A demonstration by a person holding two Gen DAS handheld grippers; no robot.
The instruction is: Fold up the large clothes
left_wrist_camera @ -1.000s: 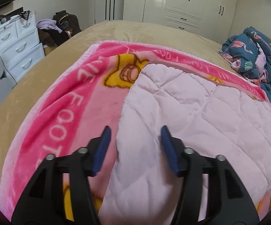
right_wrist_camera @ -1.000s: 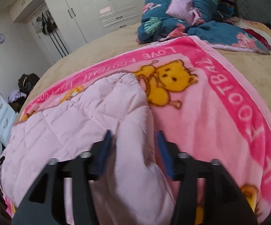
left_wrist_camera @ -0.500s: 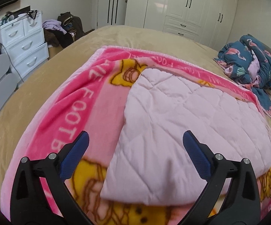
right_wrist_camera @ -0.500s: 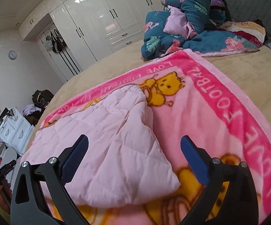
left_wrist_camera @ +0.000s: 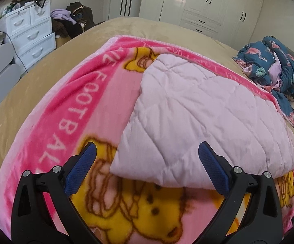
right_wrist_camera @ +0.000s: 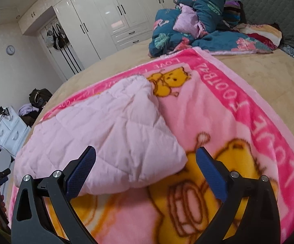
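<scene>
My left gripper (left_wrist_camera: 147, 158) and my right gripper (right_wrist_camera: 145, 158) both stand wide open and hold nothing. The folded pale pink quilt (left_wrist_camera: 197, 109) lies flat on the pink bear blanket (left_wrist_camera: 69, 122), on the bed. For the next fold I think I should take two corners of one edge together, lift evenly, and lay the edges exactly matching.

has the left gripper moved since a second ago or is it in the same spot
Yes. The left gripper has pulled back toward the near edge of the pink bear blanket: its open jaws, earlier over the folded quilted piece, now frame that piece's near edge.
</scene>
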